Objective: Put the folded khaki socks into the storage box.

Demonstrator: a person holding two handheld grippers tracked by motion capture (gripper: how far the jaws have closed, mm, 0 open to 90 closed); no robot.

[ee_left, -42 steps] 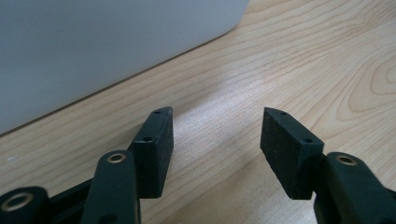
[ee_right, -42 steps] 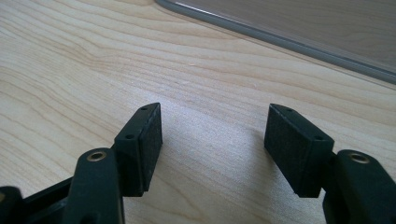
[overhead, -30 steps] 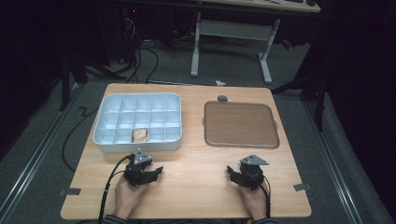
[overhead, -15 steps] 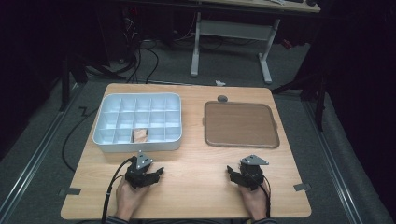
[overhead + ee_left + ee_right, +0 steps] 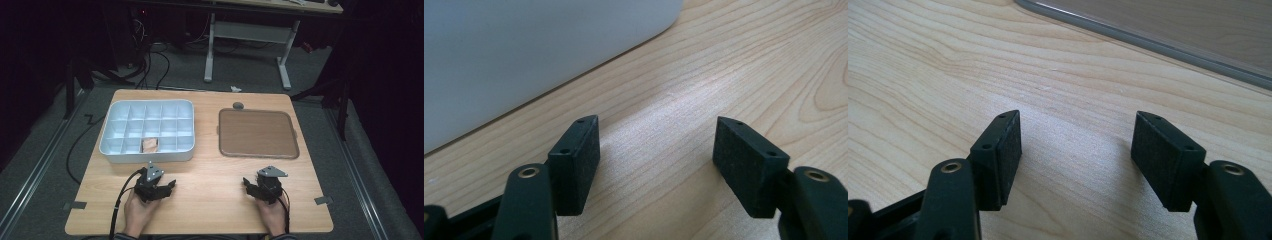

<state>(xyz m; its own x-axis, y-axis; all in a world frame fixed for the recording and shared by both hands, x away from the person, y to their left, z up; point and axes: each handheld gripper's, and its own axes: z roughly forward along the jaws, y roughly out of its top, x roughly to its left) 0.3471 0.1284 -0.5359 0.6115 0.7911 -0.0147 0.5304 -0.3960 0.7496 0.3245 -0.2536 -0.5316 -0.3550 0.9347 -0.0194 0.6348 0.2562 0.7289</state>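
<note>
Hardly anything shifts over the last second: the left gripper [image 5: 159, 186] sits a touch lower on the table than it did a second ago, a shade farther from the white compartment tray [image 5: 147, 155], and the right gripper [image 5: 261, 186] holds the spot it had. So nothing is picked up yet, and I judge the work to be at its very start, both hands parked and waiting.

Both tools are empty. In the left gripper view the jaws stand wide apart over bare wood, with the tray's pale front wall [image 5: 524, 65] just ahead. In the right gripper view the jaws are spread just as wide, with the near rim of the brown flat tray [image 5: 1158, 37] running across the top.

The one loose thing is a small tan piece [image 5: 149, 145] lying in a front-row compartment of the white tray, near the left gripper and just beyond that front wall.

Room is generous: a wide strip of bare wooden table [image 5: 210, 200] lies between the two hands, and the trays stand apart with a clear lane between them. The hands are near the table's front edge, so reaching forward is the open direction. The left tool would need to rise over the wall to get at the piece.
</note>
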